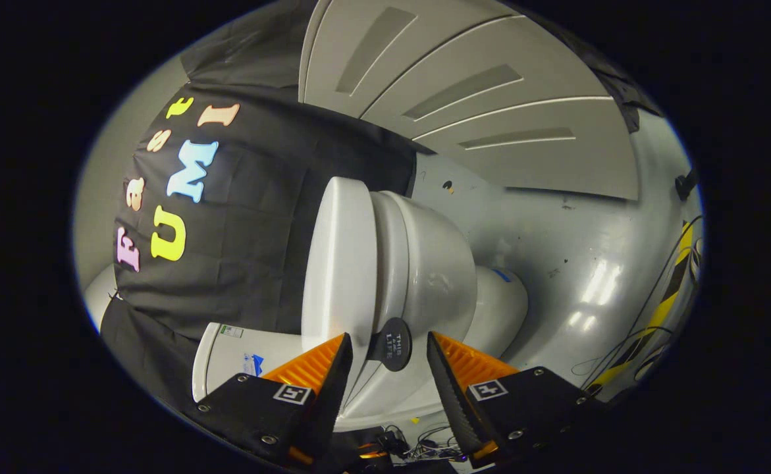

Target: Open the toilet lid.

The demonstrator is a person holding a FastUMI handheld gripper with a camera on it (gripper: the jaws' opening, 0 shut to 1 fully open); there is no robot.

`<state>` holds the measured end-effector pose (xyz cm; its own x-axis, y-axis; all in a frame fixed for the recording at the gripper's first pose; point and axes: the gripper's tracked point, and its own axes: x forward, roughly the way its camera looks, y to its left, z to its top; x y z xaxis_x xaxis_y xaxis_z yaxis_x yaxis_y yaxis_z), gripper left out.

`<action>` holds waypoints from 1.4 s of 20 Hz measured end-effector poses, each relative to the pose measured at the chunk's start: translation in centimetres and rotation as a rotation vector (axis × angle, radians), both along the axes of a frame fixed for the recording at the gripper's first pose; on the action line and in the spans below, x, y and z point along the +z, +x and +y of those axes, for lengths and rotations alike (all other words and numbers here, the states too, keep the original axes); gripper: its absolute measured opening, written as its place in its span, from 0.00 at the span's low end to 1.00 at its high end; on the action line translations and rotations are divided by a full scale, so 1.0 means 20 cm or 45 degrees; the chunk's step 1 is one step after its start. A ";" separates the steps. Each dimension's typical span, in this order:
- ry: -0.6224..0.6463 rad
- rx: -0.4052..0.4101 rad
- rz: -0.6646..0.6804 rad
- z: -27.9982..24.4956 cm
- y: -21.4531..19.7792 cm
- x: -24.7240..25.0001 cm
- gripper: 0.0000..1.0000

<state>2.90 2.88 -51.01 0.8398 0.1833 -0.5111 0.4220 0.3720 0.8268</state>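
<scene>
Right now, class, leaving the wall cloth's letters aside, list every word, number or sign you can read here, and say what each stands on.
"THIS" and "LIFE", with a tiny unreadable word between them: on the black round disc by the toilet lid, just ahead between the open fingers.
Sticker on the tank: too small to read.
Square markers on the fingers: patterns, no words.

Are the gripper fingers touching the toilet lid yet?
Cannot tell. In the gripper view, the open gripper straddles the toilet lid edge; one finger overlaps it, but neither contact nor a gap shows plainly.
</scene>
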 end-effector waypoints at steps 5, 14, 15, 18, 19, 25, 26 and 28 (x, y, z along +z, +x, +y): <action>0.074 -0.029 -0.053 -0.01 0.05 -0.02 0.52; 0.079 -0.049 -0.067 0.00 0.06 0.00 0.01; 0.066 -0.048 -0.058 0.00 0.05 -0.01 0.00; 0.030 -0.041 -0.017 0.01 0.05 0.00 0.00; 0.001 -0.026 -0.004 0.01 0.04 0.00 0.00; -0.252 0.083 -0.028 0.05 0.07 0.23 0.00; -0.285 0.101 -0.045 0.06 0.07 0.30 0.00; -0.372 0.141 -0.057 0.09 0.07 0.40 0.00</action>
